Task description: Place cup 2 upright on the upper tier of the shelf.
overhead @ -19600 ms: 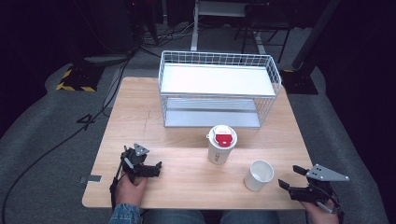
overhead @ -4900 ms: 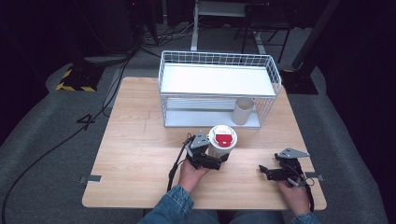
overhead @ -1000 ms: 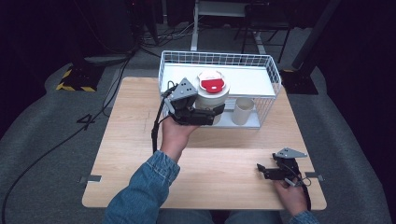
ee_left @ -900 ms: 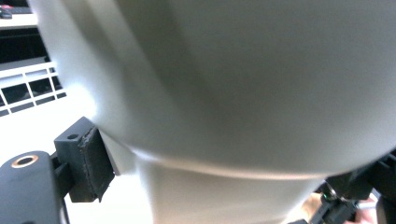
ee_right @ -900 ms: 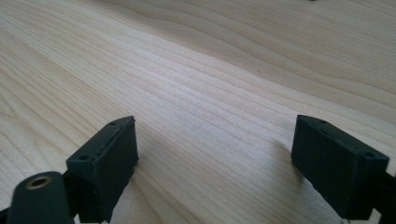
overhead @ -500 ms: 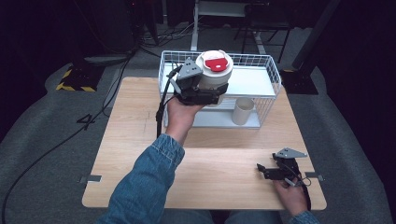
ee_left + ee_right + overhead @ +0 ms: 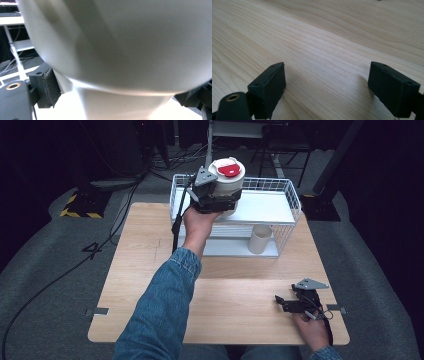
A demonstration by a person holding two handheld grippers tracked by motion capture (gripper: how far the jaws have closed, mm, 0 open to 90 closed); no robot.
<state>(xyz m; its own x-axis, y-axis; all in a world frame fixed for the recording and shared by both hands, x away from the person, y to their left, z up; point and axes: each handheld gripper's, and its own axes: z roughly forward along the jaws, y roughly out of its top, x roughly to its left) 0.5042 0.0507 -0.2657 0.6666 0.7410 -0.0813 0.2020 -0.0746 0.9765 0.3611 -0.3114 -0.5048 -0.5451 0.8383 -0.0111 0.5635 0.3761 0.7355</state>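
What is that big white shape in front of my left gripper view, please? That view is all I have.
Observer: It is the white cup with a red lid, held in the left gripper above the top shelf of the wire rack.
Operator: Thanks. Is anything already in the rack?
Observer: Yes, a plain white cup stands on the lower shelf, toward its right end.
Operator: And where is the other gripper?
Observer: The right gripper rests low over the wooden table near its front right corner, jaws open and holding nothing.
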